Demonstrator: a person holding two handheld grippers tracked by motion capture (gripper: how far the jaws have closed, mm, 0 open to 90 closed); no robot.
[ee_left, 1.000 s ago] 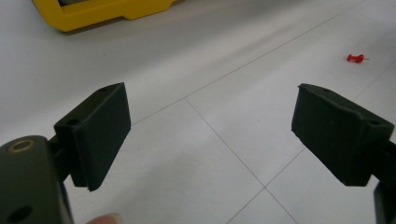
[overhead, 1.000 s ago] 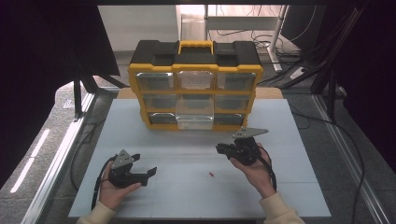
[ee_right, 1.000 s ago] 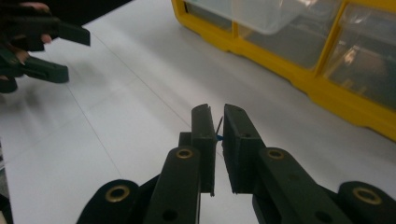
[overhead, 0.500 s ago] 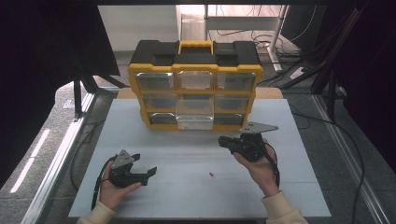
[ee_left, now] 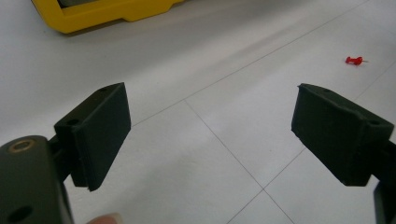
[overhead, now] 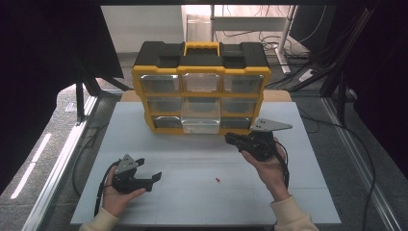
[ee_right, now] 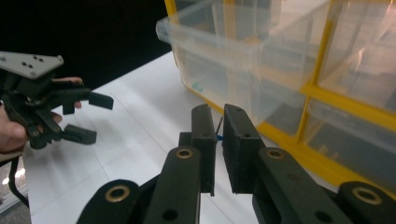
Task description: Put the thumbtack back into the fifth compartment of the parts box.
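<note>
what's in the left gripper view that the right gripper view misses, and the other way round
The left gripper view adds a red pushpin lying on the table, beyond the left gripper's wide-open jaws. The right gripper view adds a clear drawer pulled out of the organizer, and a small blue item pinched in the right gripper, jaws nearly shut. Both share the white table, the yellow organizer and the left gripper.
</note>
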